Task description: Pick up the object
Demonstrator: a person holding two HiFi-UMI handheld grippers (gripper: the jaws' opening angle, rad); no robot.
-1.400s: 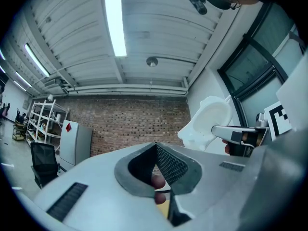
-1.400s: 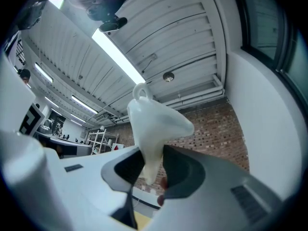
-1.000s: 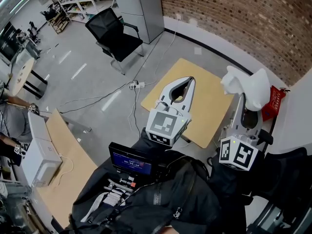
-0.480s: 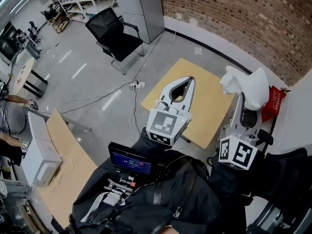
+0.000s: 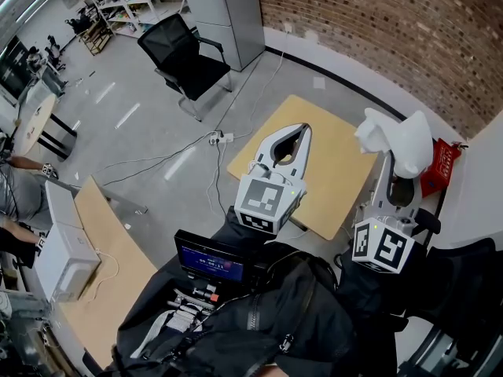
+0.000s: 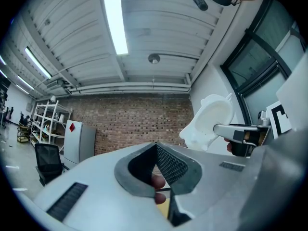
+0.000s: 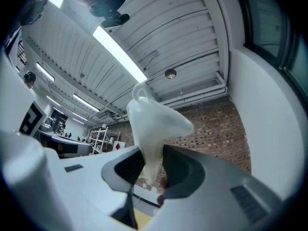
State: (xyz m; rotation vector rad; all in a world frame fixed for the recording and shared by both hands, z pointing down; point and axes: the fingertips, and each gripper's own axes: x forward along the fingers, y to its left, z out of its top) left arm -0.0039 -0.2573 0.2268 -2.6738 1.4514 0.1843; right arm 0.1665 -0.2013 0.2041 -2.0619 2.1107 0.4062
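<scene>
The object is a white, soft, crumpled-looking piece (image 5: 397, 138) with a small loop at its top. My right gripper (image 5: 391, 158) is shut on its lower end and holds it up in the air, over the right edge of the wooden table (image 5: 334, 171). In the right gripper view the white piece (image 7: 155, 121) rises from between the two jaws of the right gripper (image 7: 153, 154), which point up at the ceiling. My left gripper (image 5: 306, 129) hovers over the table's middle, shut and holding nothing. The left gripper view shows its tips (image 6: 156, 145) meeting, with the white piece (image 6: 211, 121) off to the right.
A red basket-like thing (image 5: 440, 167) sits behind the held piece by the white wall. A black office chair (image 5: 185, 55) and a power strip with cables (image 5: 220, 137) are on the floor beyond the table. A second wooden desk with a white box (image 5: 59, 251) stands at the lower left.
</scene>
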